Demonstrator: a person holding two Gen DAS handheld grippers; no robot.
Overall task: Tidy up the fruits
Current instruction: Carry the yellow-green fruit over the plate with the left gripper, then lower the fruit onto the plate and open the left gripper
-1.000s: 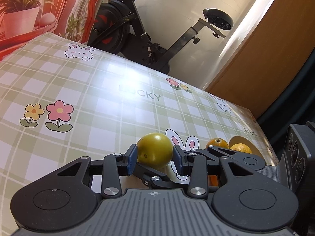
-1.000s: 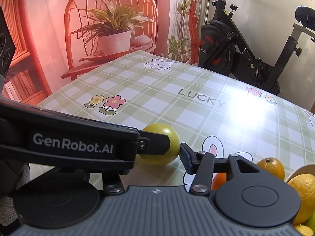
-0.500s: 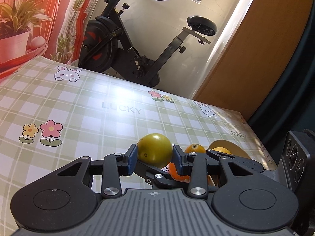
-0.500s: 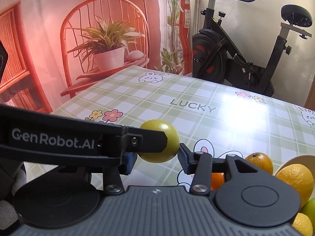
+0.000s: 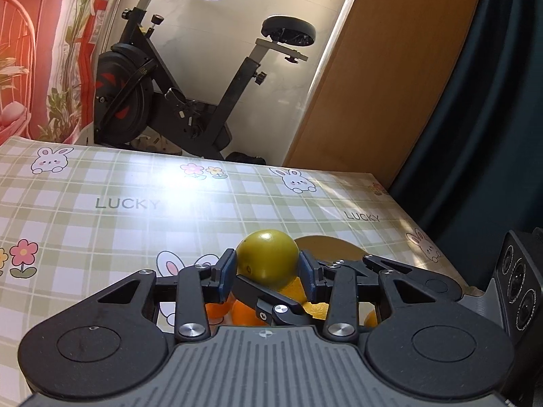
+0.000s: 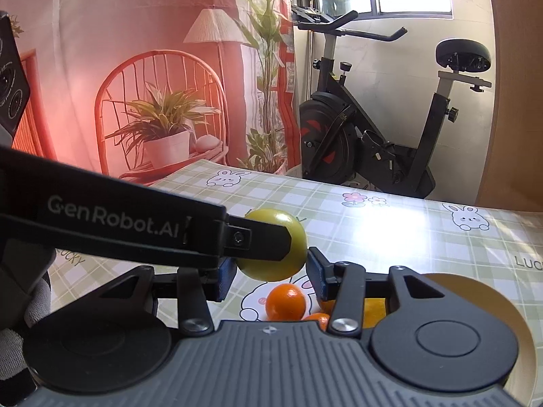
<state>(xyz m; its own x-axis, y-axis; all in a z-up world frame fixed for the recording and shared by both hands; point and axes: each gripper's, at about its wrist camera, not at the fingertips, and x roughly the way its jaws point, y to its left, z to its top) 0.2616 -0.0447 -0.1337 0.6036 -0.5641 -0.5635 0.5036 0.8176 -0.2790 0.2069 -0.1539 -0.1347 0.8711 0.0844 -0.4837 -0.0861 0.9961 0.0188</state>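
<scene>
**Green fruit held aloft between two grippers**

The left gripper (image 5: 266,268) pinches a green fruit (image 5: 268,257) between its blue-padded fingers (image 5: 226,273), clear of the checked desk (image 5: 118,224). The right gripper (image 6: 269,273) closes on the same fruit. Below lie oranges (image 6: 285,302) beside a yellow bowl (image 6: 475,291); an exercise bike (image 5: 176,78) stands behind.

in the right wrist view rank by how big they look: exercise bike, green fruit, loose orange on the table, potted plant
1. exercise bike, largest in the picture.
2. potted plant.
3. green fruit.
4. loose orange, partly hidden.

This is apparent size only: the fruit are much nearer the camera than the bike and the plant, so true sizes are unsure.
</scene>
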